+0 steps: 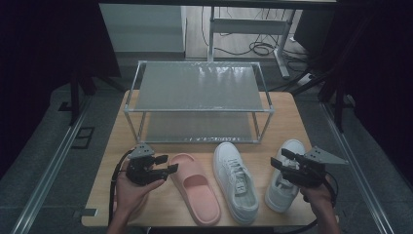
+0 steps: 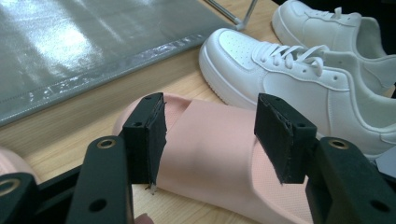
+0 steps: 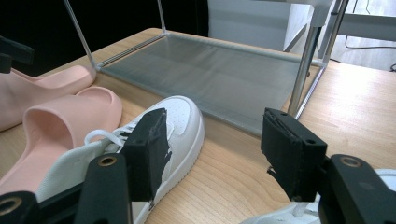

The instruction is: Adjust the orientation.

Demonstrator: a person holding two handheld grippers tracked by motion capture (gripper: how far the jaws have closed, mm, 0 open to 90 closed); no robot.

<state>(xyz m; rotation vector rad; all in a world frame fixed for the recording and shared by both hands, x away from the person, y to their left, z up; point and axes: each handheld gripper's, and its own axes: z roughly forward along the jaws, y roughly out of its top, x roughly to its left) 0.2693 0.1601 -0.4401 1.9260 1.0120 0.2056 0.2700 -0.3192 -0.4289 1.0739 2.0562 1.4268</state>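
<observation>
A pink slipper (image 1: 195, 187) lies on the wooden table (image 1: 292, 117) in front of a two-shelf rack (image 1: 199, 87). To its right lie two white sneakers (image 1: 236, 180) (image 1: 285, 178), toes toward the rack. My left gripper (image 1: 168, 164) is open at the slipper's left side near the toe. In the left gripper view the pads (image 2: 147, 135) straddle the slipper's strap (image 2: 210, 149) without touching it. My right gripper (image 1: 278, 157) hovers open over the right sneaker. In the right gripper view, the right gripper (image 3: 215, 144) frames the middle sneaker's toe (image 3: 177, 121).
A second pink slipper (image 3: 46, 84) lies behind the first, partly seen at the left gripper view's corner (image 2: 9, 163). The rack's lower shelf (image 3: 210, 74) sits at table level just beyond the shoes. Bare table lies right of the rack. Floor and cables (image 1: 258, 48) lie beyond.
</observation>
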